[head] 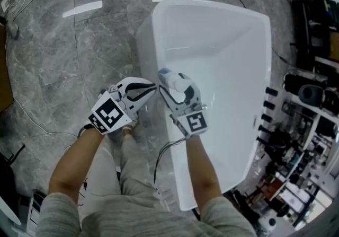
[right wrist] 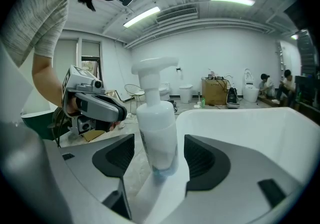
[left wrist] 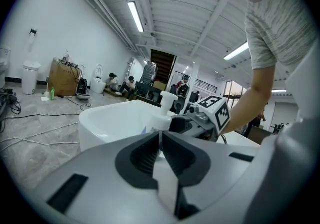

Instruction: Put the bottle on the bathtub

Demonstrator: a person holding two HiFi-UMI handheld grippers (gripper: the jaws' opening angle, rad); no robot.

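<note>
The left tool was clenched on nothing, just left of the bathtub rim. The pump bottle stood upright on that rim between the released jaws of the right tool. A clean step required backing straight out without brushing the bottle.

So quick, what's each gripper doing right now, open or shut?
Left gripper: jaws closed, empty.
Right gripper: jaws open; pump bottle stands between them on the bathtub rim, ungripped.

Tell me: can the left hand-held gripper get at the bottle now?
Probably not: the bottle stands between the open jaws of the right hand-held gripper, and the left hand-held gripper is shut.
</note>
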